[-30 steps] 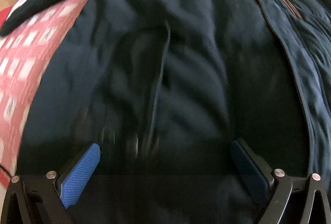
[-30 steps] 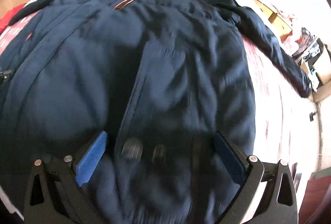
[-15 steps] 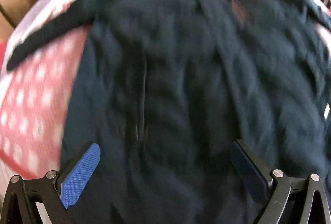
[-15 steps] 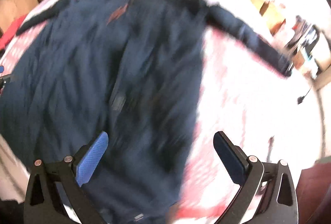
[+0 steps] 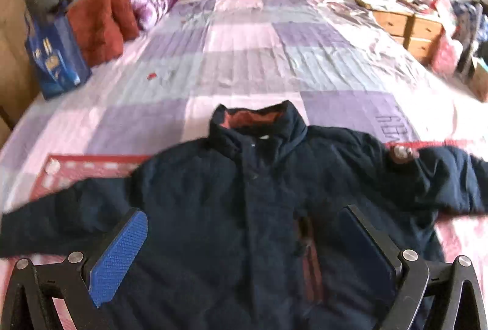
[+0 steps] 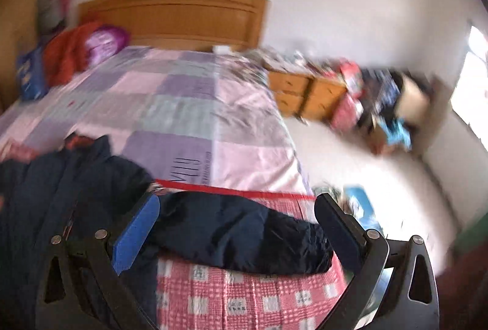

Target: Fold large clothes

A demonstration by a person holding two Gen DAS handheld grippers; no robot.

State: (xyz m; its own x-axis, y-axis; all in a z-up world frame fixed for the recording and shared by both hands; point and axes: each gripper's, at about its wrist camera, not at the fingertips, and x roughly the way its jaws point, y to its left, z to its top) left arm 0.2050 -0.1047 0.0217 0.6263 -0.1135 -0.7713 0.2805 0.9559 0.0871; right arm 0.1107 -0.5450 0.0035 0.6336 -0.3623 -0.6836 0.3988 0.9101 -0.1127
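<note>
Both our grippers, left [image 5: 244,250] and right [image 6: 238,235], hold fingers apart, empty; the jacket [image 5: 244,208] lies flat ahead on the bed [image 5: 244,55]. Folding hasn't started, we judge; next, grasp the sleeve [image 6: 244,235] between our right fingers.

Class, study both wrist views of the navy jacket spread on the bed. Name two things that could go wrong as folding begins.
1. The jacket's right sleeve reaches the bed's edge; a careless tug may drag it off onto the floor.
2. The jacket looks thick and padded, so the open jaws of the left gripper or right gripper might pinch only its top layer, leaving a crooked fold.
</note>
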